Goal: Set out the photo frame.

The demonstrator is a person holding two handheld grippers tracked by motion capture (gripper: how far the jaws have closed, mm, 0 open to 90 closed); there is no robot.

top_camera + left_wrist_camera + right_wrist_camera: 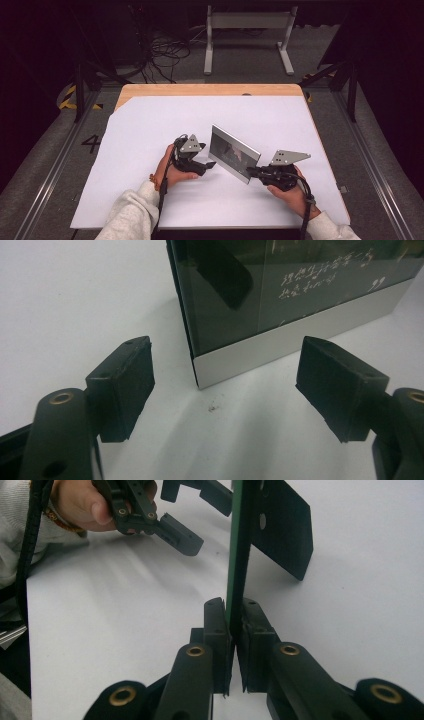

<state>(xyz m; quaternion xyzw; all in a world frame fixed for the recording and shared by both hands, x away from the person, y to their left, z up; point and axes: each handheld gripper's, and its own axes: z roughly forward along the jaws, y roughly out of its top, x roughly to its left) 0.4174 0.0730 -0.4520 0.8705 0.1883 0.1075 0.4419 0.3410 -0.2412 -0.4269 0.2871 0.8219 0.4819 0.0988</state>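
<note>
Right gripper clamped on upright glass frame, left gripper fingers apart

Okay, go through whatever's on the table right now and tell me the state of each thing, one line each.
Picture frame: upright on its lower edge on the white sheet, dark glass front with faint white writing, back stand swung out.
Right gripper: shut on the frame's end edge.
Left gripper: open, jaws apart near the frame's other end, not touching it.
White sheet: lying flat on the wooden table.
</note>
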